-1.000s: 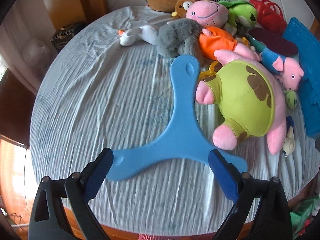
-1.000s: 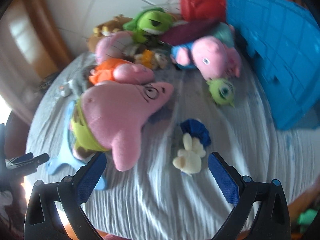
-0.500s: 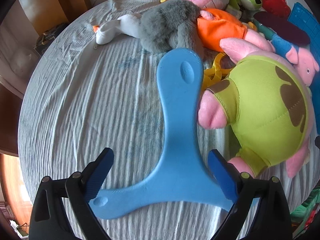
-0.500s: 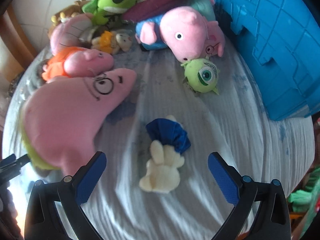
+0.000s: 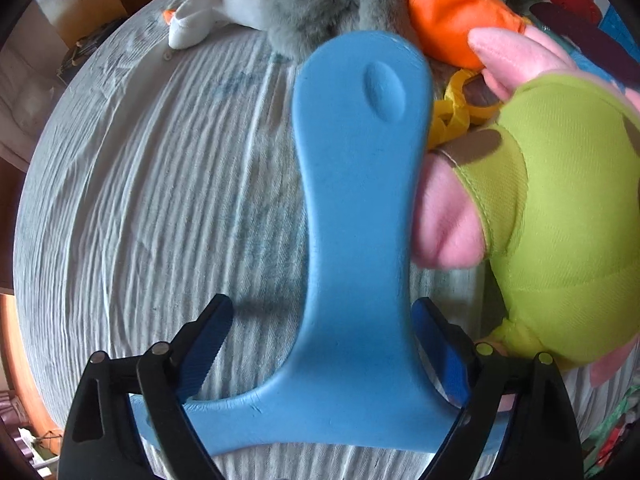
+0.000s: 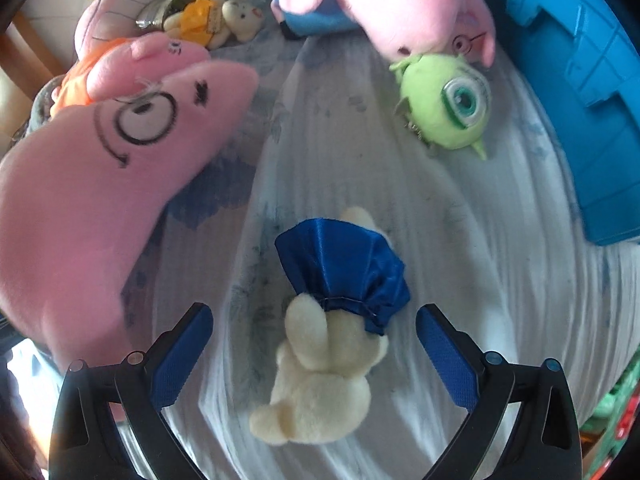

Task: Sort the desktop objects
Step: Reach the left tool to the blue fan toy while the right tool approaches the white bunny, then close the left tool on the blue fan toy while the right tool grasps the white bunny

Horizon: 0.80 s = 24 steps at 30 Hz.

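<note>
Both my grippers dropped closer. Left gripper (image 5: 322, 344) closing astride blue boomerang (image 5: 356, 208), not yet pinching; could skid. Right gripper (image 6: 314, 346) agape over cream bunny (image 6: 320, 376); risk snagging skirt only.

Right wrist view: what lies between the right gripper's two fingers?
A small cream plush in a blue satin skirt lies between the fingers of the right gripper, untouched, on the wrinkled cloth.

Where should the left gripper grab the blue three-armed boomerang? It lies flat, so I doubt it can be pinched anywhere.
Across the long arm's narrow waist, from above. The blue boomerang is slimmest there, and the closing left gripper already straddles it, pads not yet touching.
</note>
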Tool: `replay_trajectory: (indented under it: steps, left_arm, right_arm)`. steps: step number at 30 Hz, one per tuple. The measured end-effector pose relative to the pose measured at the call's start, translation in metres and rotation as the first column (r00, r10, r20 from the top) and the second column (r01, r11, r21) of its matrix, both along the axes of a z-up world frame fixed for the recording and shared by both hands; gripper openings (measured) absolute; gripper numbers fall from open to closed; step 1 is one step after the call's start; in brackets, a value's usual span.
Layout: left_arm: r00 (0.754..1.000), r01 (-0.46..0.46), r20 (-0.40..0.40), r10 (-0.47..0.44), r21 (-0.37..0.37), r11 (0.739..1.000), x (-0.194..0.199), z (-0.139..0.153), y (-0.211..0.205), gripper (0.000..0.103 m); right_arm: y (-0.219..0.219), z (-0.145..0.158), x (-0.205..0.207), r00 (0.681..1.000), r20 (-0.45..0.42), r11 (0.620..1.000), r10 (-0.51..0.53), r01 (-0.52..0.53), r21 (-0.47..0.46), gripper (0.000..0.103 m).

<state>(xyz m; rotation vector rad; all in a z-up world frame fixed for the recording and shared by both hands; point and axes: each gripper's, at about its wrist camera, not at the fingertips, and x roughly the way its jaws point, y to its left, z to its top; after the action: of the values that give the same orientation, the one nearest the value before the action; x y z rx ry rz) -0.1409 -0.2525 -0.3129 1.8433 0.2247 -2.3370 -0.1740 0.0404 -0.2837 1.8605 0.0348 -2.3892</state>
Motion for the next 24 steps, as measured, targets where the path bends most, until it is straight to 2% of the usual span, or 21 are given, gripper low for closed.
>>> replay_trajectory:
  steps: [4, 12, 14, 15, 16, 19, 24]
  left_arm:
    - [1.000, 0.006, 0.000, -0.006, -0.002, 1.000, 0.004, 0.002, 0.006, 0.093]
    - [1.000, 0.013, -0.008, -0.013, -0.003, 1.000, 0.015, 0.008, 0.019, 0.093]
    - [1.000, 0.013, -0.010, -0.013, -0.001, 1.000, 0.019, 0.013, 0.024, 0.081]
    - [1.000, 0.013, -0.012, -0.013, 0.000, 1.000, 0.022, 0.017, 0.026, 0.064]
    - [1.000, 0.014, -0.014, -0.014, 0.000, 1.000, 0.024, 0.020, 0.029, 0.053]
    - [1.000, 0.017, -0.018, -0.017, -0.001, 1.000, 0.030, 0.022, 0.034, 0.053]
    - [0.999, 0.024, -0.033, -0.024, -0.005, 1.000, 0.040, 0.026, 0.045, 0.053]
  right_arm:
    - [0.000, -0.009, 0.002, 1.000, 0.023, 1.000, -0.004, 0.004, -0.021, 0.103]
    - [0.000, -0.005, 0.006, 1.000, 0.024, 1.000, -0.001, 0.001, -0.004, 0.103]
    - [-0.001, -0.005, 0.007, 1.000, 0.023, 1.000, -0.005, 0.005, 0.008, 0.103]
    - [-0.002, -0.004, 0.009, 1.000, 0.019, 1.000, -0.009, 0.009, 0.010, 0.103]
    - [-0.003, -0.003, 0.011, 1.000, 0.015, 1.000, -0.014, 0.014, 0.013, 0.103]
    - [-0.006, -0.001, 0.015, 1.000, 0.002, 0.998, -0.021, 0.021, 0.054, 0.094]
    - [-0.002, 0.006, 0.021, 1.000, -0.022, 0.999, -0.016, 0.017, 0.045, 0.081]
